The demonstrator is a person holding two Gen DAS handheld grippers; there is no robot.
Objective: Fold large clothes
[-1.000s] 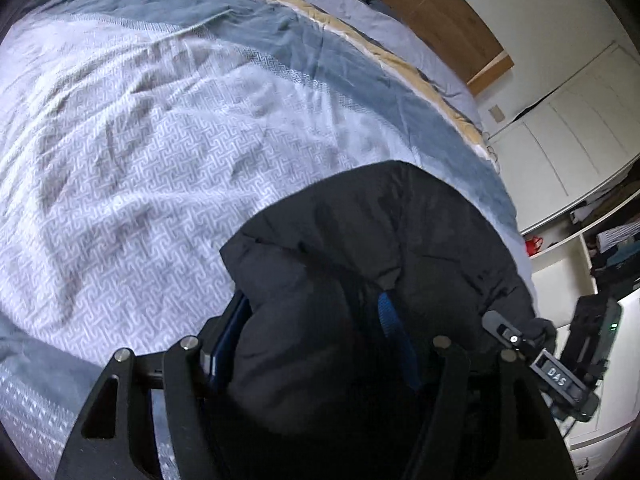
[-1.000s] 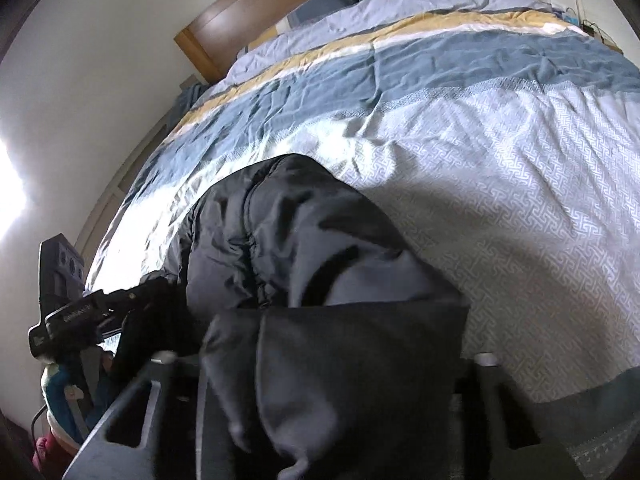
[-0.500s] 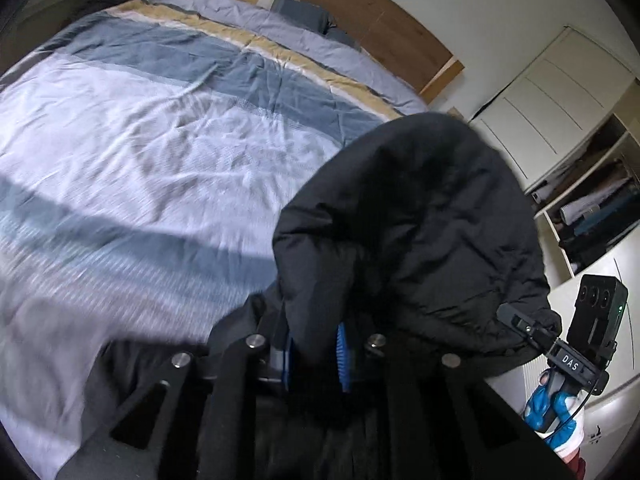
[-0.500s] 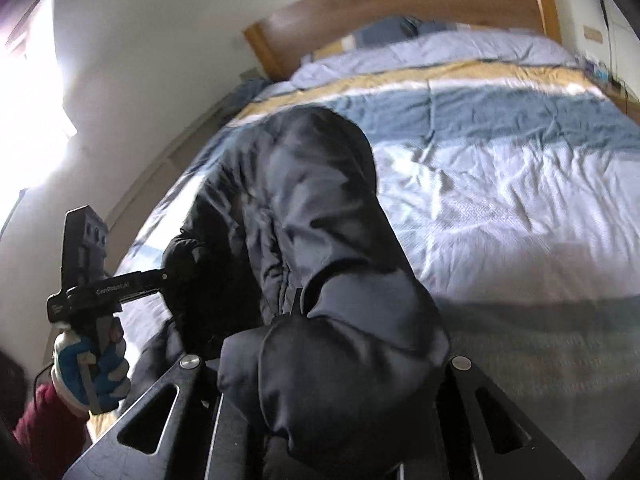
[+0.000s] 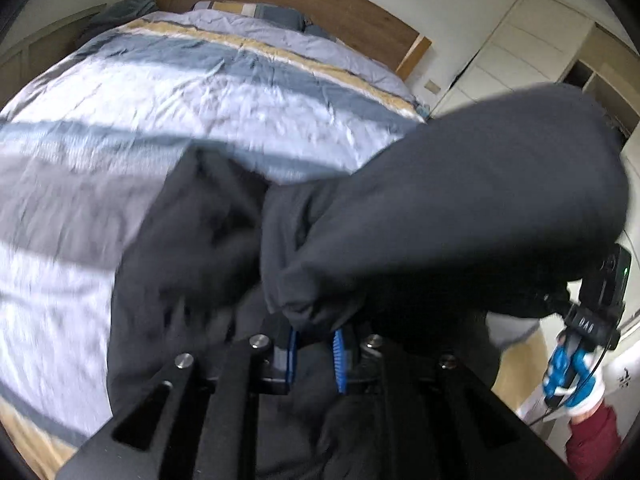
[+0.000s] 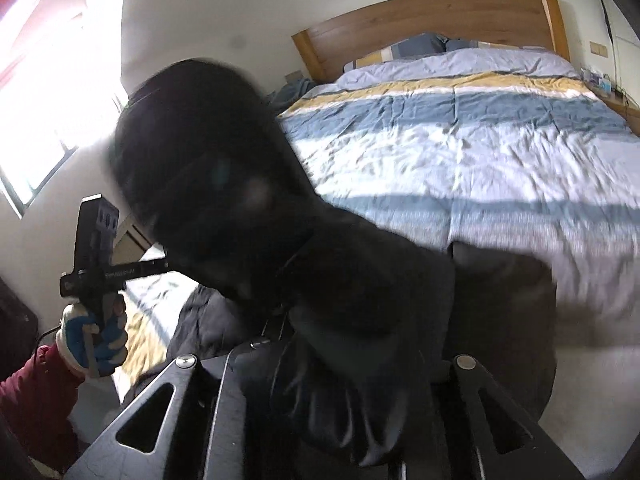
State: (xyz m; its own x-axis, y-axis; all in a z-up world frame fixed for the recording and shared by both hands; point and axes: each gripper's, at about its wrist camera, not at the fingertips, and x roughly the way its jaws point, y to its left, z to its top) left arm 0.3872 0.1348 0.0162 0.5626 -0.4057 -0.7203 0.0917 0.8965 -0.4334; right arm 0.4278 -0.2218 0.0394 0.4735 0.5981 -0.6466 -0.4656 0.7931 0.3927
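Black padded cloth fills the near part of both views: it is a large dark jacket (image 5: pixel 460 208), lifted above the foot of the bed (image 5: pixel 200 92) and hanging between the two tools. The left gripper (image 5: pixel 316 354) is clamped on a fold of the jacket, its blue pads (image 5: pixel 339 356) pressing the cloth from both sides. In the right wrist view the right gripper (image 6: pixel 344 360) is buried in the cloth; its jaws are opening a little, and a thick bunch of jacket sits between them, but the fingertips are hidden. The striped bed cover (image 6: pixel 460 128) is blue, white and yellow, and a wooden headboard (image 6: pixel 432 20) stands behind it. Each view also shows the other tool beside the jacket, in a hand (image 6: pixel 94 334) with a blue and white glove and a dark red sleeve (image 5: pixel 592 436).
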